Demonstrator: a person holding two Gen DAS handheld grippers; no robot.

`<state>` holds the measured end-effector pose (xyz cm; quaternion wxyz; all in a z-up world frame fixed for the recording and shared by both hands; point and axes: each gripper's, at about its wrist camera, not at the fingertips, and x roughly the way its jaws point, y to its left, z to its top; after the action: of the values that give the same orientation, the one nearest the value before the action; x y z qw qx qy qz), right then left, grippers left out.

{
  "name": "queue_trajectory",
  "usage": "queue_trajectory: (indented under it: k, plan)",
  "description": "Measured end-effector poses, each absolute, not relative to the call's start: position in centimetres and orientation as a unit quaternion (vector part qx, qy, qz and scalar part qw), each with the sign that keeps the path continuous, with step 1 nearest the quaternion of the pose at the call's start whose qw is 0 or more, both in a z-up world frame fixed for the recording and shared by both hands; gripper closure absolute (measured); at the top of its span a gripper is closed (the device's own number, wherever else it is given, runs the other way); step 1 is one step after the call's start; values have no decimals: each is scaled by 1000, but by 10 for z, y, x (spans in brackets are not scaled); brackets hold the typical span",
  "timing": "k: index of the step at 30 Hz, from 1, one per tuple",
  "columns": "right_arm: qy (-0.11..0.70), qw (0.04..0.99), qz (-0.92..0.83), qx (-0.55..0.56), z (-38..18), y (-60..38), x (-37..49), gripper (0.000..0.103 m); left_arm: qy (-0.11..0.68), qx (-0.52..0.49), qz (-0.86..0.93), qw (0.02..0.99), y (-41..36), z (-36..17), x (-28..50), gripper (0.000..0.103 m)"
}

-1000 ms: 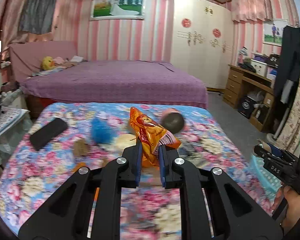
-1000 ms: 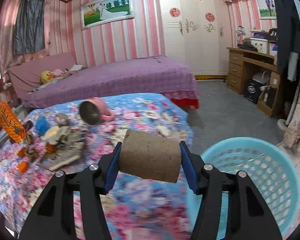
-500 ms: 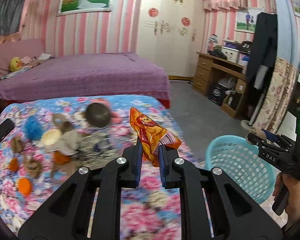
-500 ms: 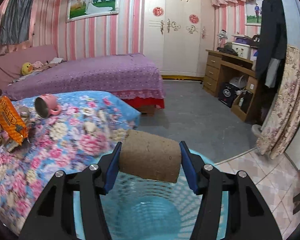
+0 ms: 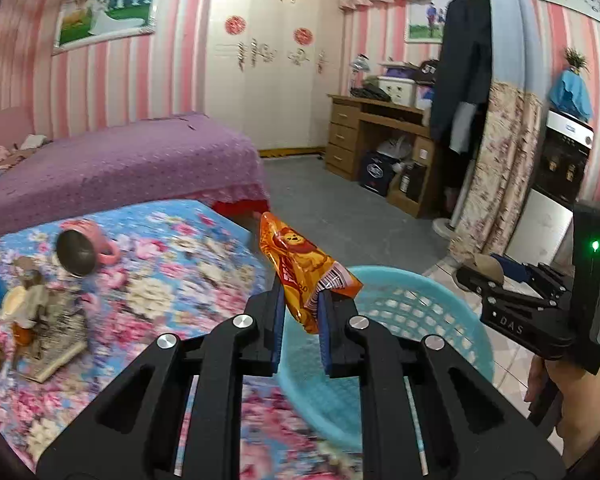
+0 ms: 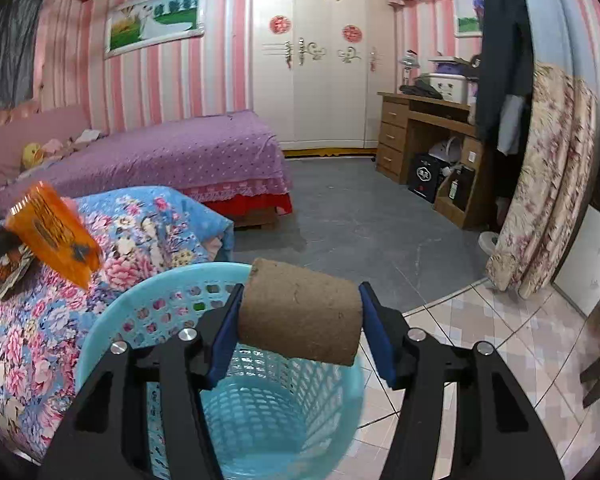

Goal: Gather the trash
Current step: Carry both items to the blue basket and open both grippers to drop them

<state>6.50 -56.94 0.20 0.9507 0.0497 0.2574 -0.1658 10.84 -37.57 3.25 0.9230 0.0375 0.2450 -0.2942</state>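
Tilting downward, right claw [image 6: 300, 314] above basket [image 6: 160, 304]

1 orange snack packet [image 5: 304, 276]; 1 cardboard roll [image 6: 300, 316]; 1 blue basket [image 6: 112, 320]; 1 pink mug [image 5: 84, 248]; 2 grippers [image 5: 300, 312] [image 6: 300, 332].

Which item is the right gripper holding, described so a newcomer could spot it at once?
Start at the light blue plastic basket on the floor beside the flowered bedspread. Above its open mouth, the right gripper clamps a short brown cardboard tube crosswise. It is dull and plain, unlike the glossy orange snack wrapper in the left gripper.
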Motion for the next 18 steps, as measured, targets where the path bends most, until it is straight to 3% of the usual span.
queue_trajectory:
  k: [5,10,18]
  plan:
    - [253,949,-173,73,-3,-586,54,47,262,63,-309,912,-399,14,103,89]
    - [256,948,-173,78,-7,-588,55,47,293,69,-300,905,-407,-8,116,77]
    - [259,947,-171,80,-11,-587,56,47,298,70,-266,914,-393,-15,126,36]
